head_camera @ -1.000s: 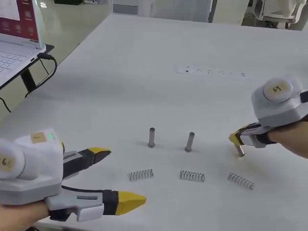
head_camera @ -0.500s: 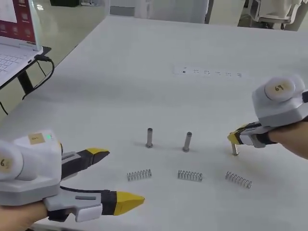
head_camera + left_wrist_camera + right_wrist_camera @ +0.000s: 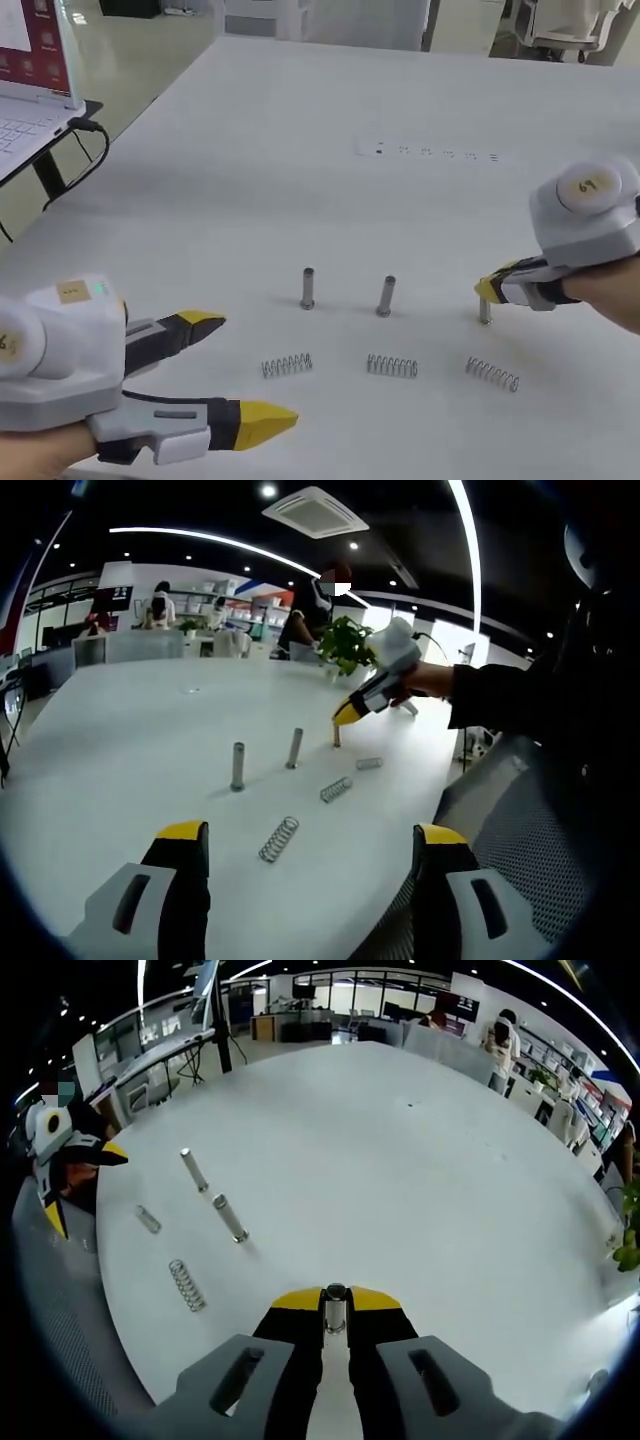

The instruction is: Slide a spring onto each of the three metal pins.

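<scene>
Yellow-tipped right gripper (image 3: 487, 290), its sticker (image 3: 587, 186) reading "69", is clamped on the right pin (image 3: 485, 312), upright on the table (image 3: 300, 150). The left gripper (image 3: 238, 370) hangs wide open. The left pin (image 3: 308, 288) and middle pin (image 3: 385, 296) stand free, with three springs (image 3: 392, 366) lying in front.

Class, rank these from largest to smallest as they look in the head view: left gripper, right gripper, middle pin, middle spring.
1. left gripper, though it sits nearest the camera, which inflates it.
2. right gripper.
3. middle spring and middle pin look alike; no ranking.
</scene>
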